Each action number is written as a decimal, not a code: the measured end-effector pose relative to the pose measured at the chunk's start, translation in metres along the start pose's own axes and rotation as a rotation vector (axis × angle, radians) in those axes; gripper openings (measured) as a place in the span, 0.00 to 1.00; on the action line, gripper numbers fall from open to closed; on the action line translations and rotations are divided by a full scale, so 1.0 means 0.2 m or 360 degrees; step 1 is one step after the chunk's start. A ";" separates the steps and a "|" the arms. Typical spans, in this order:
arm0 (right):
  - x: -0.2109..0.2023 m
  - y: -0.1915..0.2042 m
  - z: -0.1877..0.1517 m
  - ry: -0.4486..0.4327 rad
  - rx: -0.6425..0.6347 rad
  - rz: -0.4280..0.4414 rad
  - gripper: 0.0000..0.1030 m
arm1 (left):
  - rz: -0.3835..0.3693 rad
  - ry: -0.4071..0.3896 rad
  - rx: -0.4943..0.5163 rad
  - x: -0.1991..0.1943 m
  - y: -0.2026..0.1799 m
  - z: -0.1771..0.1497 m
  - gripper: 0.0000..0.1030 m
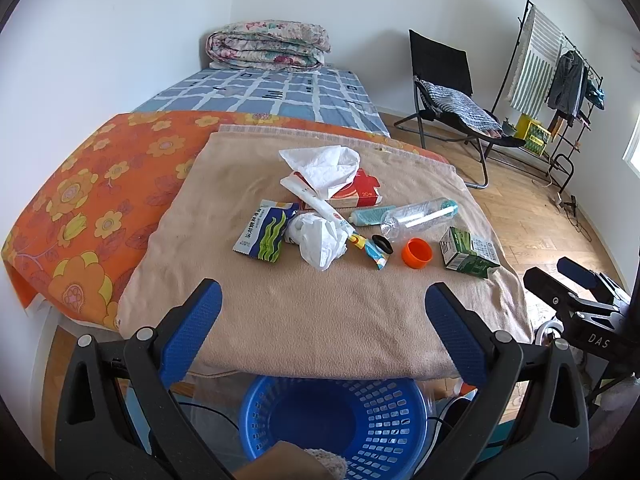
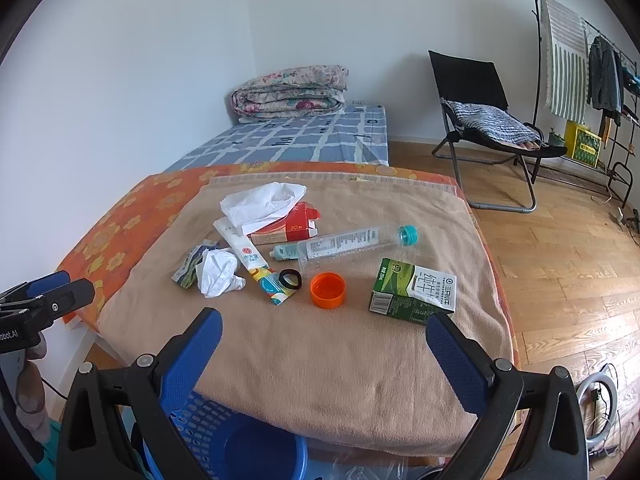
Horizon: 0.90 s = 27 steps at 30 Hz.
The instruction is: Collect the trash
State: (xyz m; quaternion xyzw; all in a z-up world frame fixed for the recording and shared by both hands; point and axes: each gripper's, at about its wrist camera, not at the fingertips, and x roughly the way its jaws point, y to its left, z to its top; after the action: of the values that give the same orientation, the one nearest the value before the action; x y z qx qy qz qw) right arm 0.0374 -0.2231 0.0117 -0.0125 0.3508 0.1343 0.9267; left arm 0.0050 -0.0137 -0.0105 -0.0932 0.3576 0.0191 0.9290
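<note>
Trash lies on a tan blanket (image 1: 320,320) (image 2: 340,360): a crumpled white tissue (image 1: 318,240) (image 2: 216,272), a green milk carton (image 1: 468,254) (image 2: 414,290), an orange cap (image 1: 417,253) (image 2: 327,289), a clear bottle (image 1: 420,216) (image 2: 356,242), a red box (image 1: 356,194) (image 2: 296,226) and a blue-green packet (image 1: 264,236). A blue basket (image 1: 340,416) (image 2: 224,440) stands below the blanket's near edge. My left gripper (image 1: 323,302) is open and empty above the near blanket. My right gripper (image 2: 324,330) is open and empty, near the carton.
An orange flowered sheet (image 1: 80,208) covers the bed to the left. A folded quilt (image 1: 268,44) lies at the far end. A black folding chair (image 1: 448,92) and a clothes rack (image 1: 560,80) stand on the wooden floor to the right.
</note>
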 end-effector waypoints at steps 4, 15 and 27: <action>0.00 0.00 0.00 -0.0003 -0.0003 -0.0003 1.00 | 0.0001 0.0000 -0.0001 0.00 0.00 0.00 1.00; 0.01 -0.01 -0.01 0.0002 0.0000 -0.0005 1.00 | -0.0001 0.0008 -0.0003 0.00 0.01 0.00 1.00; 0.01 -0.02 -0.02 0.0008 -0.0001 -0.0009 1.00 | -0.0031 0.0044 0.0008 -0.01 0.01 -0.06 1.00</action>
State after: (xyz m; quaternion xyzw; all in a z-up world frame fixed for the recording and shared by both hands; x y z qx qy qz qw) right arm 0.0366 -0.2263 0.0071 -0.0141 0.3530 0.1316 0.9262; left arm -0.0046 -0.0142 -0.0195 -0.0946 0.3696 0.0079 0.9243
